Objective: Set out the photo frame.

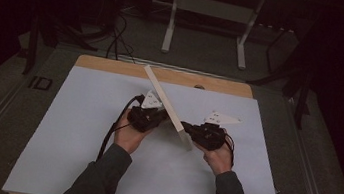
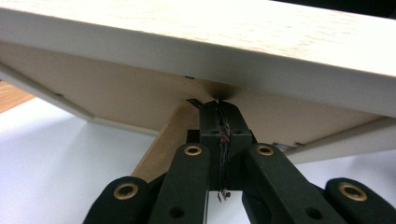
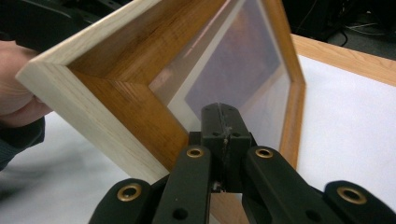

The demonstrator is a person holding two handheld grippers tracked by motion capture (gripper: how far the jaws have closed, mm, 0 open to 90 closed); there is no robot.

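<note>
Above the white bench (image 1: 78, 140), a wooden picture frame (image 1: 166, 105) stands tilted on edge between both tongs: left tongs (image 1: 161, 117) closed against its back, right tongs (image 1: 185, 126) closed, seemingly touching its glass.

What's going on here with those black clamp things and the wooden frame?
A person stands a wooden picture frame on its edge on a white table, one handheld gripper at each side. The left gripper, jaws shut, presses on the frame's brown backing beside its fold-out stand. The right gripper, also shut, rests against the glass front. Whether either pinches anything is unclear.
</note>
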